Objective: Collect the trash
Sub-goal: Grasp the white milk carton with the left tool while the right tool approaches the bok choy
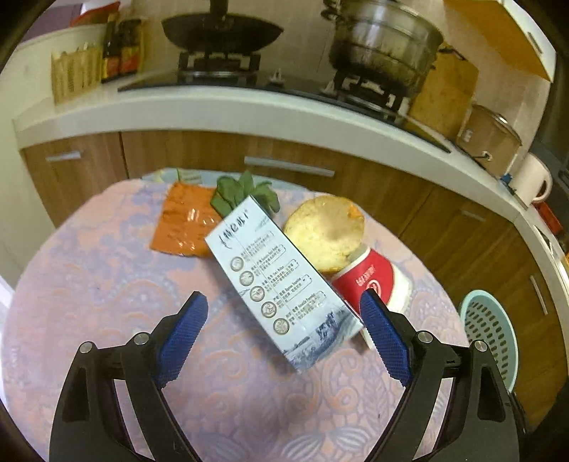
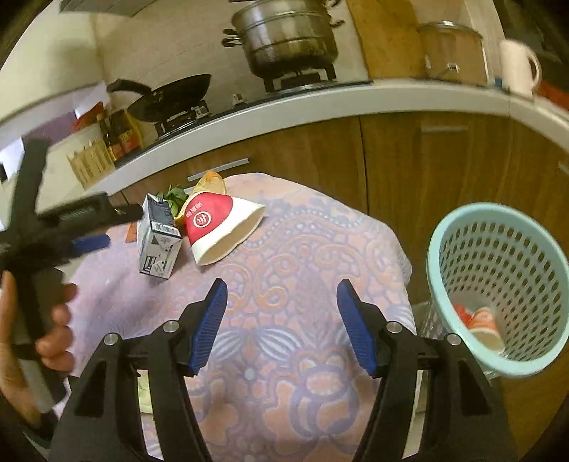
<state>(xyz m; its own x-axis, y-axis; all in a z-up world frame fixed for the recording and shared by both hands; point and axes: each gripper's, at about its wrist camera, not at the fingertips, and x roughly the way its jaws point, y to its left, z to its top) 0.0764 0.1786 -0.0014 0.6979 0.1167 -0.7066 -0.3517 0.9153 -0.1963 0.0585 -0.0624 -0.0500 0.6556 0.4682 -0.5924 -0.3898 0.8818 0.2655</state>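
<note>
A white milk carton (image 1: 281,284) stands tilted on the patterned tablecloth (image 1: 106,284). My left gripper (image 1: 284,327) is open, its blue pads on either side of the carton's lower end, not closed on it. Behind the carton lie a red-and-white paper cup (image 1: 373,280) on its side, a round bread piece (image 1: 327,231), green leaves (image 1: 242,193) and an orange packet (image 1: 185,220). In the right wrist view the carton (image 2: 158,241) and cup (image 2: 220,227) sit at the far left. My right gripper (image 2: 282,320) is open and empty over the cloth.
A light-blue perforated waste basket (image 2: 498,284) stands right of the table with trash in it; it also shows in the left wrist view (image 1: 487,334). Behind are wooden cabinets (image 1: 320,152), a counter with a wok (image 1: 220,32), a steel pot (image 1: 384,46) and a white mug (image 1: 531,181).
</note>
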